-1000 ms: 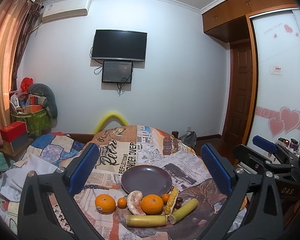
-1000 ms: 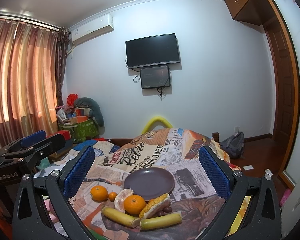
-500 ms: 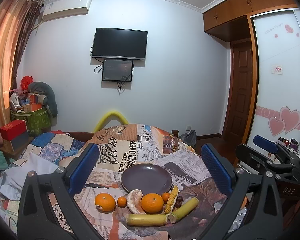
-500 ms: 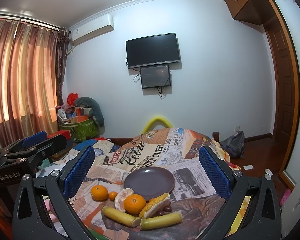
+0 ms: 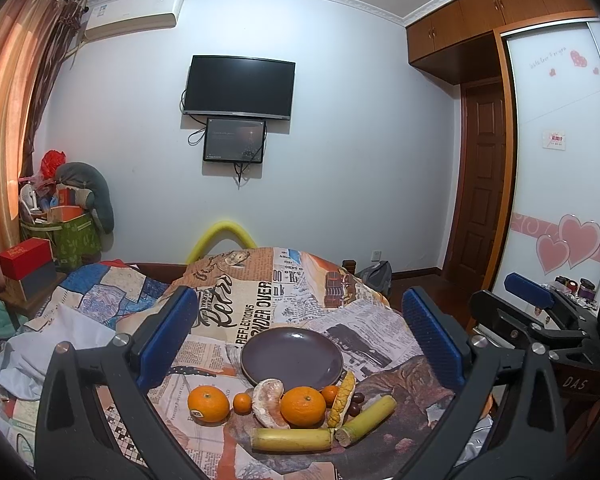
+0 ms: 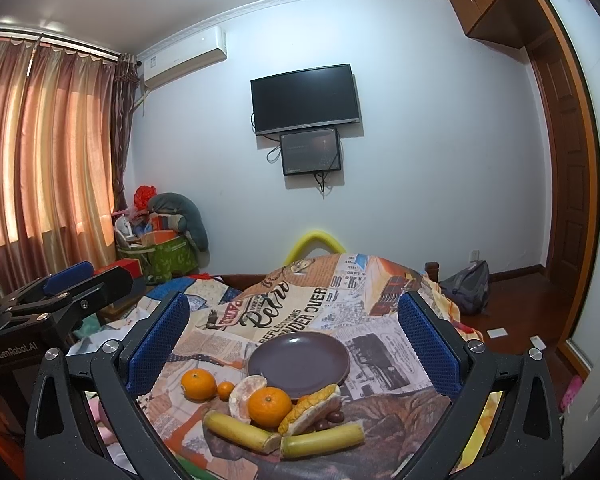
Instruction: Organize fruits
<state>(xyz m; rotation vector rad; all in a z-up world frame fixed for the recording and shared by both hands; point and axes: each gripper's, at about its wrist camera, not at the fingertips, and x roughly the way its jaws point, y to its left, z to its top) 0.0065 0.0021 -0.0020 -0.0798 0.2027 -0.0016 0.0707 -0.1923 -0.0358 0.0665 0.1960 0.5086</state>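
A dark purple plate point(image 5: 292, 356) point(image 6: 299, 362) lies bare on a newspaper-print cloth point(image 5: 260, 292). In front of it lie two large oranges point(image 5: 208, 404) point(image 5: 303, 407), two small ones point(image 5: 242, 403), a peeled pomelo piece point(image 5: 269, 400), a yellow husked piece point(image 5: 342, 398), dark grapes point(image 5: 354, 406) and two yellow-green cane sticks point(image 5: 292, 439) point(image 5: 366, 420). My left gripper point(image 5: 300, 336) is open and empty, above and behind the fruit. My right gripper point(image 6: 296, 336) is open and empty too; it shows at the right in the left wrist view point(image 5: 528, 312).
The cloth covers a round table point(image 6: 380, 280) in a bedroom. A patchwork bed point(image 5: 92, 296) lies to the left, boxes and a green bag point(image 5: 76, 236) beyond it. A backpack point(image 6: 466, 288) sits on the wooden floor at the right.
Both grippers have drifted slightly; the view has shifted a little. Nothing on the table has moved.
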